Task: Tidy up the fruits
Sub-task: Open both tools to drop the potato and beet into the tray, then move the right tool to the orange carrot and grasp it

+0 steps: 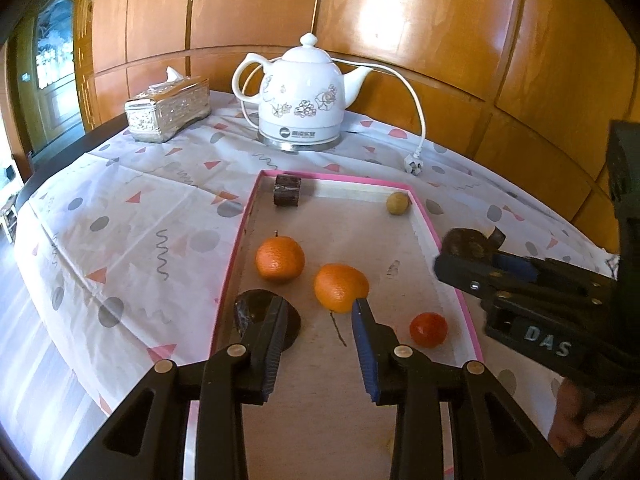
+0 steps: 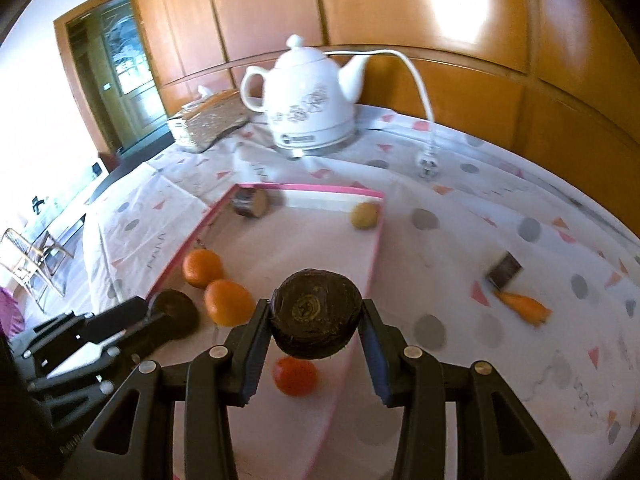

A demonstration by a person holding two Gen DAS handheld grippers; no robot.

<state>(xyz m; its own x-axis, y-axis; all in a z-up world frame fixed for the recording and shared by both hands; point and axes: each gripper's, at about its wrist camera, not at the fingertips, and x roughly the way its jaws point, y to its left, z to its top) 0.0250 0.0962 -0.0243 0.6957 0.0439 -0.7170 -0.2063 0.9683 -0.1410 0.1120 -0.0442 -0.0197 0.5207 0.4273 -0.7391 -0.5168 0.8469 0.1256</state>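
Only the right view shows right gripper (image 2: 316,312) jaws clamping dark fruit (image 2: 314,314); left gripper (image 1: 316,308) gapes.

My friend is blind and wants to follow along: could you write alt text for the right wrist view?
The right gripper holds a dark round fruit between its jaws, above a pink-edged tray. In the tray lie two oranges, a small red fruit and a yellowish one; a white kettle stands behind.
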